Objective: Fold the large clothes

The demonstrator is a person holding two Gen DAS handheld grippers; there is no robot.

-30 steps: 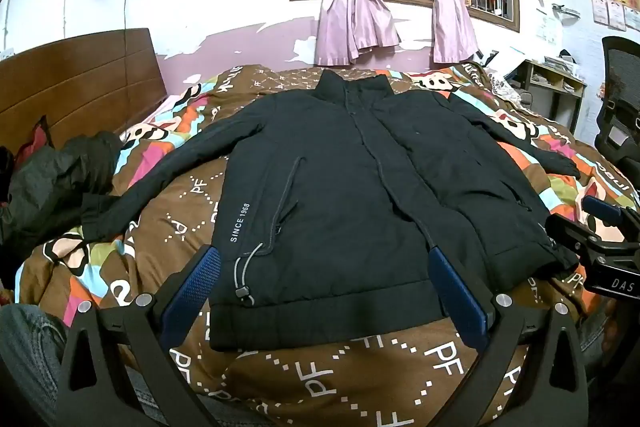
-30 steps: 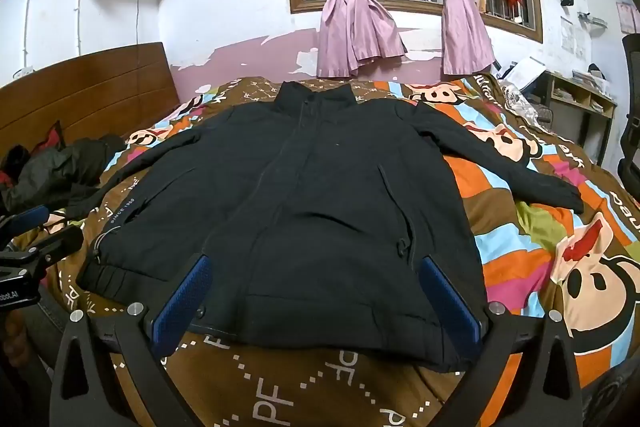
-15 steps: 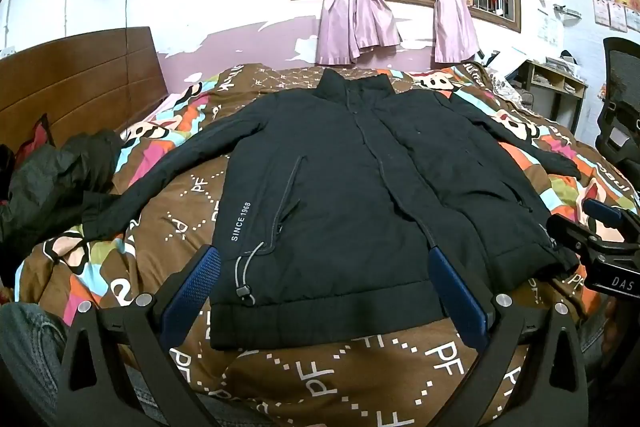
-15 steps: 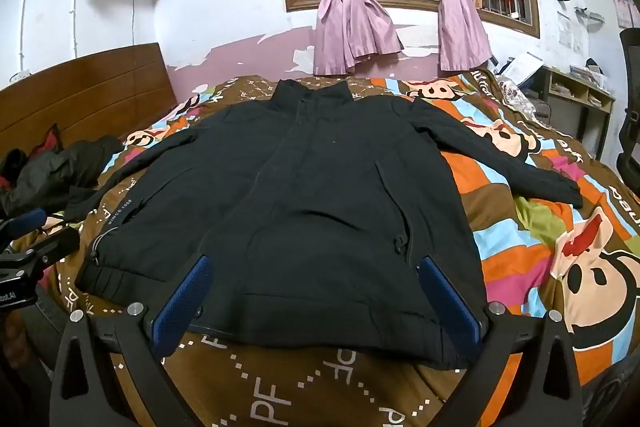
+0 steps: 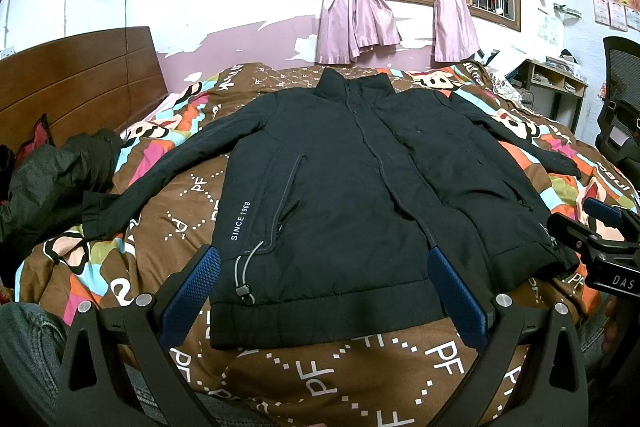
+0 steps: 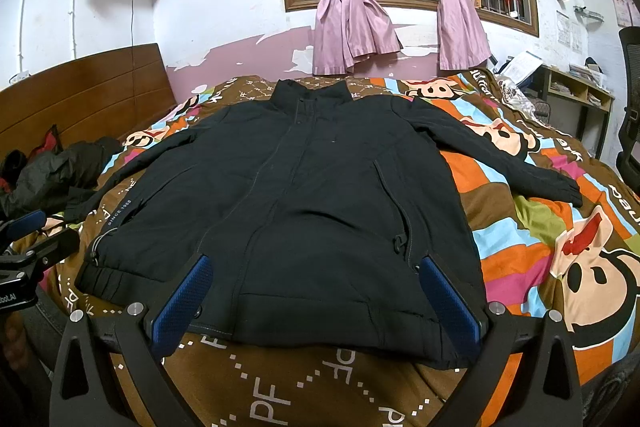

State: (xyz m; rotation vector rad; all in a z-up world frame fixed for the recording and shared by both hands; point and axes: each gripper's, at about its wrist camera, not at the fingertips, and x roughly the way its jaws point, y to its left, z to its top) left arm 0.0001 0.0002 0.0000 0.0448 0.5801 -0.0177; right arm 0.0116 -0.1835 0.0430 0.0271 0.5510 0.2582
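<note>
A large black jacket lies flat and face up on the bed, zipped, collar toward the window, both sleeves spread out sideways. My left gripper hovers open over the hem on the jacket's left half, nothing between its blue pads. My right gripper is open too, above the hem on the right half. In the left wrist view the right gripper shows at the right edge; in the right wrist view the left gripper shows at the left edge.
The bed wears a brown and multicoloured cartoon cover. A crumpled dark garment sits by the wooden headboard on the left. A desk and office chair stand to the right. Pink curtains hang at the back window.
The right wrist view has drifted slightly to the right and nearer the hem; the left gripper and the jacket have stayed as they were.
</note>
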